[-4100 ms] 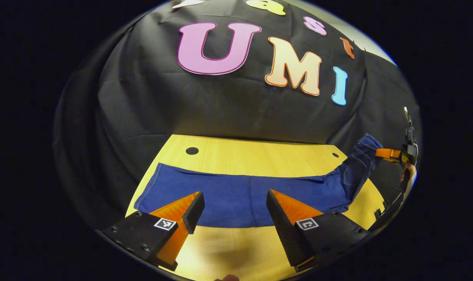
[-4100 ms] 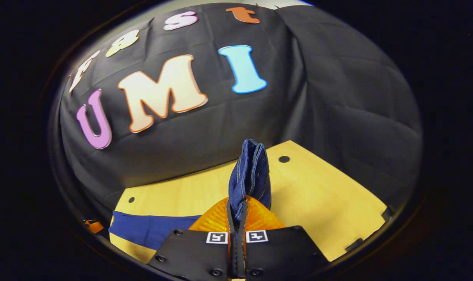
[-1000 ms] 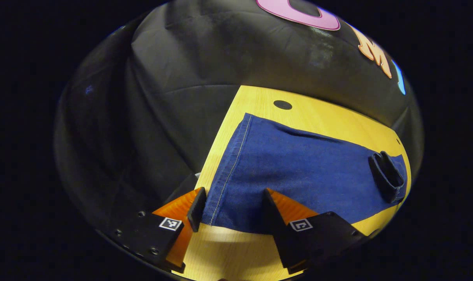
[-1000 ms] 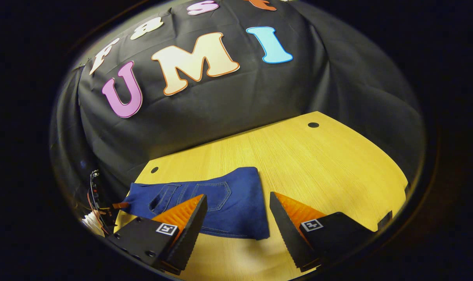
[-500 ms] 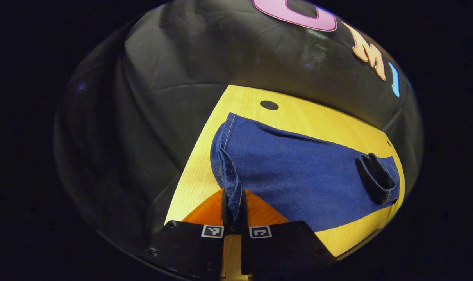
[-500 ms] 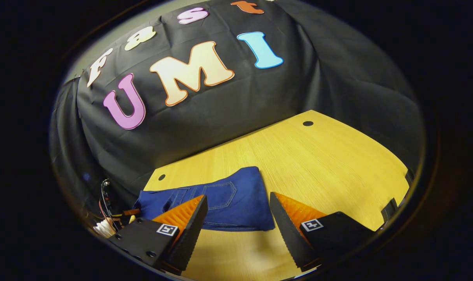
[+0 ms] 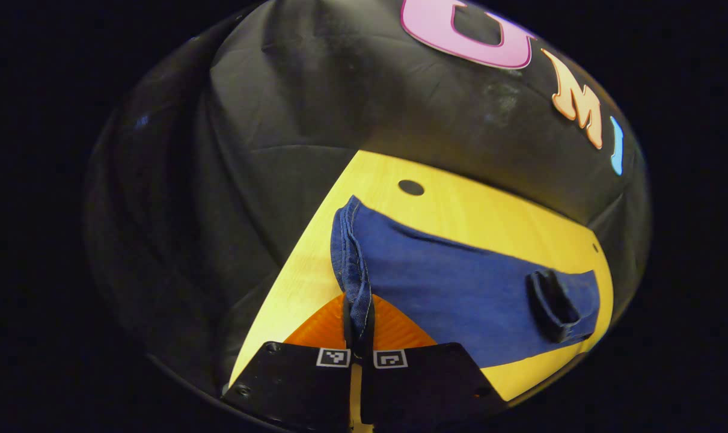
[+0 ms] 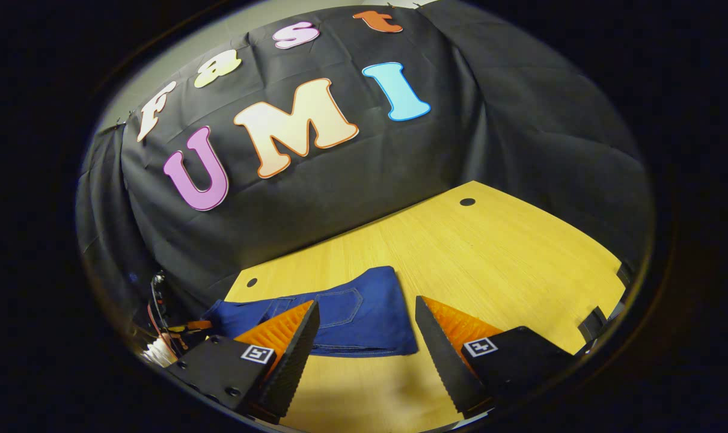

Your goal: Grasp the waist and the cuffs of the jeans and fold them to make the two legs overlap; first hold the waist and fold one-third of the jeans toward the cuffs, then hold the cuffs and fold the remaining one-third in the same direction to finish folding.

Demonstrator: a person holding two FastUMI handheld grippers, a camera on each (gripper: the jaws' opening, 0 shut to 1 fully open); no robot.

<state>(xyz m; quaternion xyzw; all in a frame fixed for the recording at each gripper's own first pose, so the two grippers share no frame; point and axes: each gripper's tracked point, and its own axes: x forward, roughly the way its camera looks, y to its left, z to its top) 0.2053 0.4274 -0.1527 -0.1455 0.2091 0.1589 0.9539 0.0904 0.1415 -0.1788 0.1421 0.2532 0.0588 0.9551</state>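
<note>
We see the waist third folded over, probably; cuffs [image 7: 353, 270] fold left. Left tongs [image 7: 359, 328] clench cuffs at 6 o'clock. Right tongs [image 8: 364, 337] released over the jeans [image 8: 345, 316].

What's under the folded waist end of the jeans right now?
Under the folded waist end lies another layer of the jeans, and below that the wooden table. Anything between the layers is covered. The left gripper pinches the cuff edge.

Dim booth; sharp centre; edges warped
</note>
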